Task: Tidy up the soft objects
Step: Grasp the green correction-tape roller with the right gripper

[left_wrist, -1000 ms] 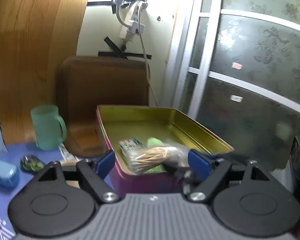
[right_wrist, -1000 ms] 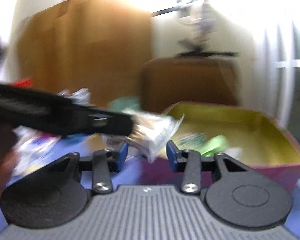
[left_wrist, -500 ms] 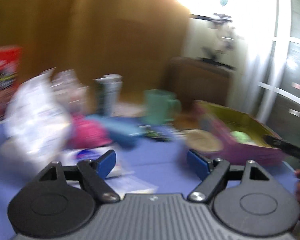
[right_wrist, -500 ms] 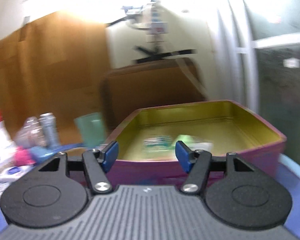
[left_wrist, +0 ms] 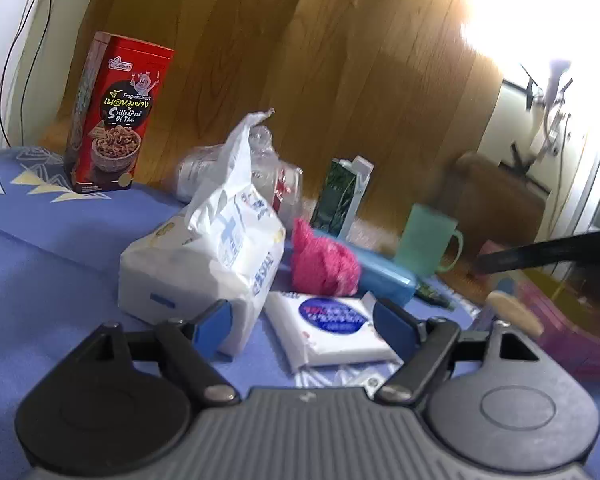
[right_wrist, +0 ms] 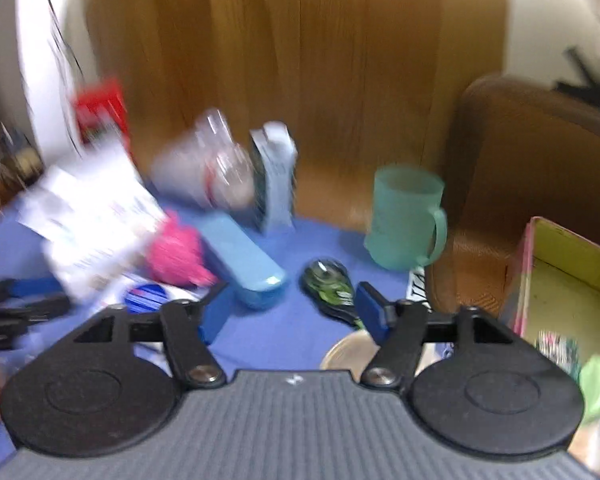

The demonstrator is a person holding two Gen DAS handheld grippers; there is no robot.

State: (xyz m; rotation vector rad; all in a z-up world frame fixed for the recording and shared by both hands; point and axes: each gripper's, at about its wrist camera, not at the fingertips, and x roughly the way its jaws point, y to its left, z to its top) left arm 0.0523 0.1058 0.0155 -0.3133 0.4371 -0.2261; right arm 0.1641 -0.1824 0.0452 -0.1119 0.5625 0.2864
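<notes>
My left gripper (left_wrist: 302, 318) is open and empty, just above the blue cloth. A big white soft pack (left_wrist: 204, 252) lies just beyond its left finger, a flat white tissue pack with a blue oval (left_wrist: 332, 328) between the fingers, and a pink fluffy cloth (left_wrist: 322, 264) behind that. My right gripper (right_wrist: 292, 312) is open and empty. Its blurred view shows the white pack (right_wrist: 92, 220), the pink cloth (right_wrist: 176, 256) and the pink tin with a yellow inside (right_wrist: 568, 292) at far right, with small packets in it.
A red snack box (left_wrist: 116, 112), clear plastic bottles (left_wrist: 260, 168), a green carton (left_wrist: 342, 196), a blue case (right_wrist: 244, 264), a green mug (right_wrist: 404, 220), a green tape dispenser (right_wrist: 332, 284) and a round lid (right_wrist: 352, 354) stand on the cloth. A wooden panel rises behind.
Both grippers have swung left, away from the tin toward the clutter. The packet that hung between the right fingers a second ago is gone from them; both grippers are open.
</notes>
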